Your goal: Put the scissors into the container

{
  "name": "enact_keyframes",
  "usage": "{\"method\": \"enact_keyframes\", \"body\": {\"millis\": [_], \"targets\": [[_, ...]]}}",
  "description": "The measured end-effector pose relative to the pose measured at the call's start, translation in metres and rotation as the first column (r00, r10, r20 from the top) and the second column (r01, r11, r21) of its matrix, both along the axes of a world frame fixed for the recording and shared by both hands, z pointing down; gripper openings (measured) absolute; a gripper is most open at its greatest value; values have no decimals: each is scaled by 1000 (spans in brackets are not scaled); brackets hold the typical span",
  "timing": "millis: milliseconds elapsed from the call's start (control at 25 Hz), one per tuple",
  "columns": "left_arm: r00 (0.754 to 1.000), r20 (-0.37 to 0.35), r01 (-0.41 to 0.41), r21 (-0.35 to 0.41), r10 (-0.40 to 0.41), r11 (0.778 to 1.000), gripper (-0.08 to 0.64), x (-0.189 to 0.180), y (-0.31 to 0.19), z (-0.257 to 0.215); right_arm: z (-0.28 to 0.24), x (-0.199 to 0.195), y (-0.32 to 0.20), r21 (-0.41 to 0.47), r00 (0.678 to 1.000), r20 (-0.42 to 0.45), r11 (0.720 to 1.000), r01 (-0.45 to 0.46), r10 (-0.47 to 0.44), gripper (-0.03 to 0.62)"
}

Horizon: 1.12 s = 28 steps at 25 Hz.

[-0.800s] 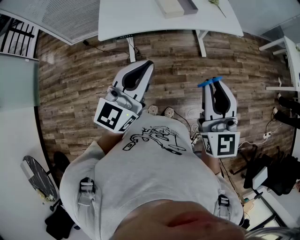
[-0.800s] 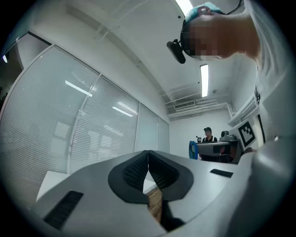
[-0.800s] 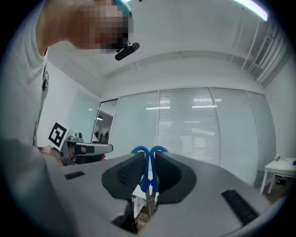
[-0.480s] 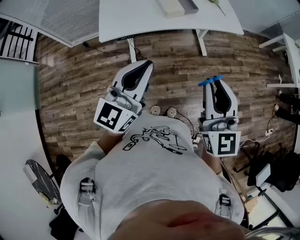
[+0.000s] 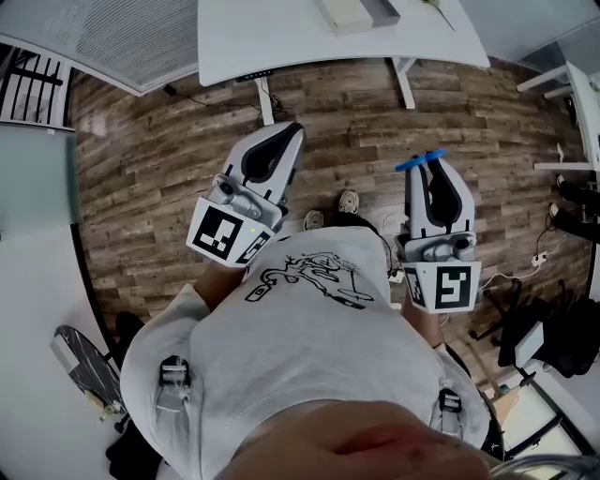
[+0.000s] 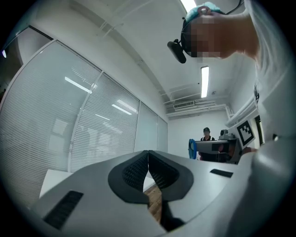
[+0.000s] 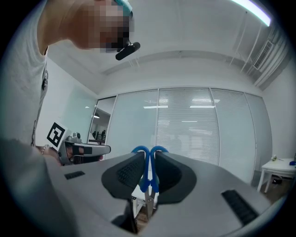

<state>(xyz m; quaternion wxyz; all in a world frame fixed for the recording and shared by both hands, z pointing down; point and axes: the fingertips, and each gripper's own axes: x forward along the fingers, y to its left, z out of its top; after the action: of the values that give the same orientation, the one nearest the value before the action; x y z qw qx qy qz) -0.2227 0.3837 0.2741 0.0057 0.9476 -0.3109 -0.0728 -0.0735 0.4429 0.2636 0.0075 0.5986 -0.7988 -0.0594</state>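
Right gripper (image 5: 428, 172) clamps the scissors (image 5: 419, 162) short of the table (image 5: 281, 42); left gripper (image 5: 288, 130) closed, empty. No container visible; placing remains.

Blue scissors (image 5: 419, 162), brown wood-grain floor (image 5: 141, 159), white table (image 5: 281, 37)

Two grippers, left gripper (image 5: 292, 131) and right gripper (image 5: 430, 169); one pair of scissors (image 5: 419, 162); one white table (image 5: 281, 37); one beige box (image 5: 342, 15) on it; two shoes (image 5: 348, 200).
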Motion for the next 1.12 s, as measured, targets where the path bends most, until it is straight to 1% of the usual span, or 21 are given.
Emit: {"method": "enact_keyframes", "body": {"millis": [200,640,1120], "targets": [[1000,-2,-14,8,15,1000,20,7,-11,-1,2,5,-11,1,1000,4,1000,-6,6,78],[1000,-1,-12,20,12,1000,20,28,-45,-4,0,27,-47,19,1000,1,1000,-6,6,78],[1000,5,2,17,-2,1000,20,68,-96,-3,3,69,-100,7,1000,9,1000,6,-6,78]]}}
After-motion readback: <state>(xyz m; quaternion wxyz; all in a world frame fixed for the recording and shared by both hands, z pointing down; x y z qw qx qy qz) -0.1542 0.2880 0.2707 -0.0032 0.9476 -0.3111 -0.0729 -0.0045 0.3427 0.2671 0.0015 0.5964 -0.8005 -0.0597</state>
